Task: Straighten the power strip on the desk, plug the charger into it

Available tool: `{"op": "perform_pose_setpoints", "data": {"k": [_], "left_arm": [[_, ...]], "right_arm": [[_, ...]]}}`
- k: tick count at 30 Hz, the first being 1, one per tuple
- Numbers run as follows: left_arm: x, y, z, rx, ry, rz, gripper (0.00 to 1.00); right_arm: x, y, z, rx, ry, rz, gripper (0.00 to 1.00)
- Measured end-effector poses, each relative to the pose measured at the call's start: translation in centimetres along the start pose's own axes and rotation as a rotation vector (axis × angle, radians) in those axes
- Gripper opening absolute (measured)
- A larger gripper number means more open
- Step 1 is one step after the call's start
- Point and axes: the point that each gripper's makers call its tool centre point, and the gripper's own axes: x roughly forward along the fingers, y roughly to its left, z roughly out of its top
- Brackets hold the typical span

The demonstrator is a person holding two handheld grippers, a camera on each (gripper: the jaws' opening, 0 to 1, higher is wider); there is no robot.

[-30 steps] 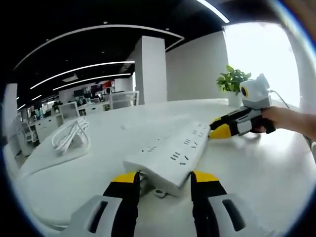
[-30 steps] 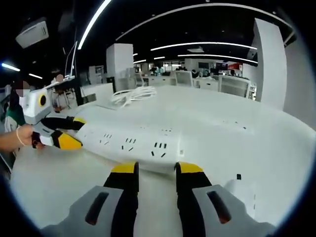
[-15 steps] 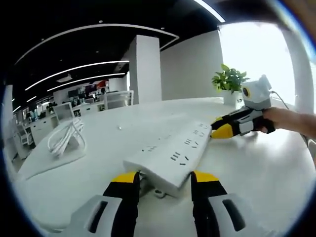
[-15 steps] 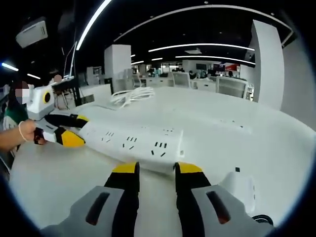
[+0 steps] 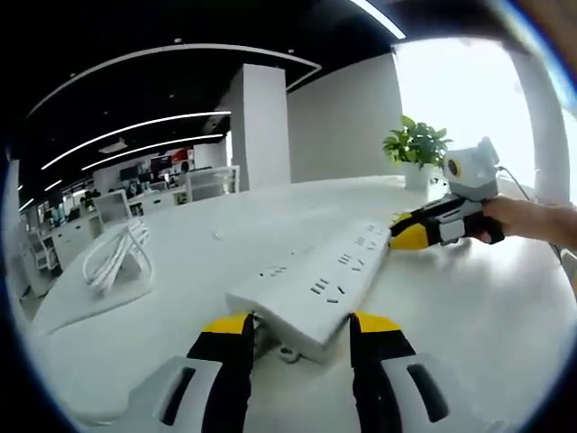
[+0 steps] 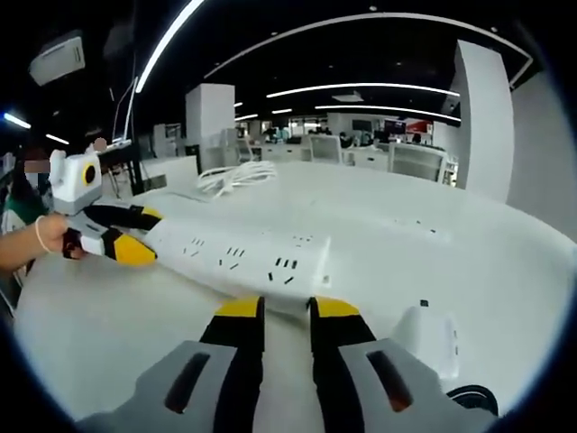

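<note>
Desk (image 5: 505,307); claws flanking power strip (image 5: 315,284).

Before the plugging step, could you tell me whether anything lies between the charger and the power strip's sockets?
Nothing visible does. The charger sits on bare desk beside the right gripper, and the power strip has its sockets uncovered.

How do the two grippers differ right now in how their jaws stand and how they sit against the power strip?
The left gripper holds its jaws wide apart, astride one end of the power strip; the right gripper has its jaws nearly closed at the opposite end. From the left gripper view, the right gripper points at the strip's far end; whether it touches is unclear. Both have yellow-tipped black jaws and rest low over the white desk.
</note>
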Motion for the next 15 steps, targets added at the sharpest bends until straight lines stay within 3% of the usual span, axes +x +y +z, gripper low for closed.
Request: {"op": "perform_pose_setpoints", "data": {"k": [15], "left_arm": [[0.8, 0.72, 0.3, 0.027, 0.011, -0.056, 0.43]], "right_arm": [[-0.1, -0.13, -0.02, 0.028, -0.005, -0.04, 0.17]]}}
